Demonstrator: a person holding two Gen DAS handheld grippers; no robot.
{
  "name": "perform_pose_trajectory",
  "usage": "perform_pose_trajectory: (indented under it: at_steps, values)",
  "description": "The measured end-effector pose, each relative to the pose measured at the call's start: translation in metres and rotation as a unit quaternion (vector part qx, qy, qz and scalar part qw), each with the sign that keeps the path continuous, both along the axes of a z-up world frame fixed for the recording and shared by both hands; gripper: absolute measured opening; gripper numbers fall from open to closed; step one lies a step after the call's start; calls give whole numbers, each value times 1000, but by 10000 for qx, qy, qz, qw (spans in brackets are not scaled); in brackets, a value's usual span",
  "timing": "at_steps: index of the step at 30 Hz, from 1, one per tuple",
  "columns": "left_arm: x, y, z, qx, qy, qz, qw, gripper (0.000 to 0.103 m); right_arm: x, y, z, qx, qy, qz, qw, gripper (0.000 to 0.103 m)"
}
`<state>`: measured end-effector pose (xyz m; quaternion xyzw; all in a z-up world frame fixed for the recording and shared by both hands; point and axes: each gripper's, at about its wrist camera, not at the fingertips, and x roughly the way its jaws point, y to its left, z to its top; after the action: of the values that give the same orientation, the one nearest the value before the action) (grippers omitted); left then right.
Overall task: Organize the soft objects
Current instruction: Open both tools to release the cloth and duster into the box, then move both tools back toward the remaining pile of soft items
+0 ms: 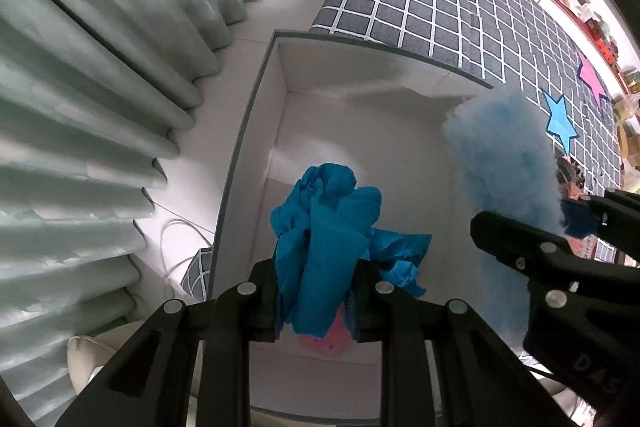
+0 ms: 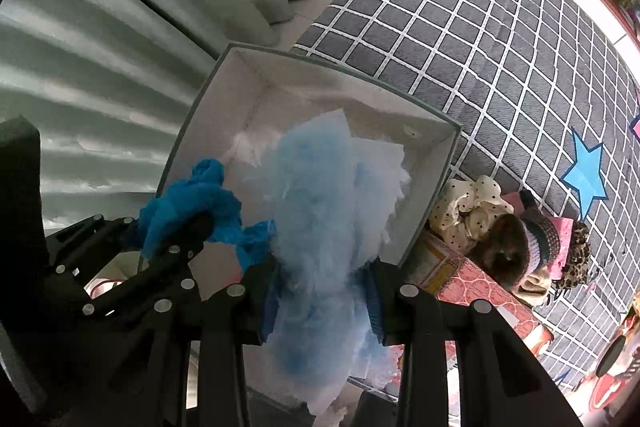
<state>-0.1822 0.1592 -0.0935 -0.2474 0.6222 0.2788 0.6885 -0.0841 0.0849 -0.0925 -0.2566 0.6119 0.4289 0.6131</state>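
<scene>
A white box (image 1: 288,79) with a grey rim stands open below both grippers. My left gripper (image 1: 316,303) is shut on a bunched deep-blue cloth (image 1: 328,227), hanging over the box's left part. To its right, my right gripper (image 2: 324,303) is shut on a pale blue fluffy cloth (image 2: 316,203), held over the same box (image 2: 424,147). The right wrist view also shows the left gripper (image 2: 176,239) with the deep-blue cloth (image 2: 188,203) at lower left. The fluffy cloth (image 1: 500,163) and the right gripper (image 1: 560,231) appear at the right of the left wrist view. Something pink (image 1: 324,341) lies in the box under the left jaws.
The box sits beside a bed with a grey checked cover (image 2: 500,47) with star patches. A pile of soft items (image 2: 520,239), including a dotted cream scrunchie (image 2: 468,211) and a leopard-print piece, lies right of the box. Pale curtains (image 1: 100,87) hang on the left.
</scene>
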Motion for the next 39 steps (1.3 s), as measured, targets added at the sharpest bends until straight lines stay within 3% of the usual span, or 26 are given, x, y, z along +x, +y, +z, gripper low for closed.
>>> perform_pose_trajectory:
  at_steps: [9,11,12,14,16,17,20,24,25,29,33,39]
  values:
    - [2,0,-2,-1,-18,-39,10000,25,3,4,-4,17,128,5,9999,38]
    - [2,-2,-1,6,-65,-78,9999,37,3,4,-4,28,177,64,9998,40]
    - [2,-3,1,2,-95,-94,9999,42,3,4,-4,31,151,84,9998,53]
    - [2,-5,4,24,-201,-120,9997,70,3,3,-2,92,134,115,9998,64]
    - [1,-6,9,90,-272,-91,9995,83,3,3,1,113,93,128,9998,64]
    - [1,-7,10,106,-307,-74,9994,83,3,3,2,115,69,145,9998,64]
    - [1,-7,12,110,-337,-35,9994,88,5,1,8,145,-14,146,9998,90]
    - [0,-8,13,56,-358,42,9993,93,13,-4,19,242,-93,23,9997,91]
    - [1,-8,12,21,-322,58,9995,101,15,-6,22,266,-127,1,9996,91]
    - [6,-10,11,-31,-349,61,9994,103,31,-19,39,378,-289,-136,9988,91]
    - [14,-15,17,-99,-543,42,9985,103,67,-43,49,455,-350,-619,9964,91]
    - [30,-26,28,-168,-671,-71,9976,103,134,-96,26,187,45,-1733,9847,91]
